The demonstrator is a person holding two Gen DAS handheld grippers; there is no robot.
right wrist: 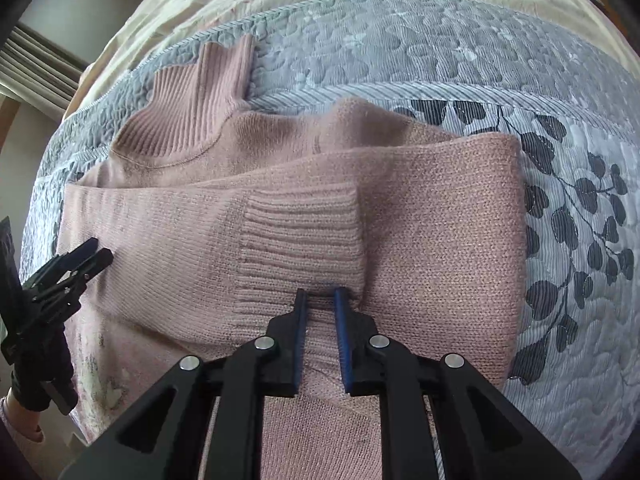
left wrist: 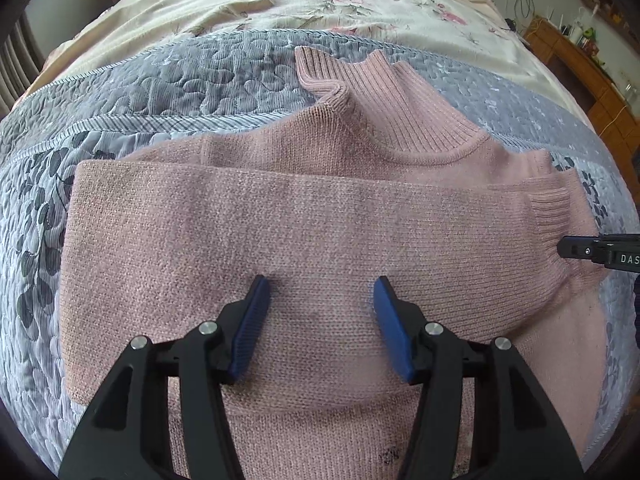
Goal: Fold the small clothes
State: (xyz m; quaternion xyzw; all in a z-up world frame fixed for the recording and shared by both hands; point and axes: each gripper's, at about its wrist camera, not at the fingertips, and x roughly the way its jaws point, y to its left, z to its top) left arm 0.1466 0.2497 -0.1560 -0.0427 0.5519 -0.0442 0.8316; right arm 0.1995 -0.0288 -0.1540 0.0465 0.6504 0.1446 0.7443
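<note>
A pink knitted turtleneck sweater [left wrist: 320,216] is laid flat on a grey-blue quilted bedspread with dark leaf print [left wrist: 120,92] on the bed, one sleeve folded across its chest. The left gripper [left wrist: 322,292] is held over that sleeve with its blue-padded jaws spread wide and nothing between them. The ribbed cuff [right wrist: 300,240] is pinched between the nearly closed jaws of the right gripper [right wrist: 321,294], on whose black body the white letters "DAS" can be read in the left wrist view.

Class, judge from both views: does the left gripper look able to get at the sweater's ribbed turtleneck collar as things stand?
Probably yes. The left gripper hangs open over the folded sleeve, and the ribbed collar lies bare straight ahead on the quilt, with nothing over it.
</note>
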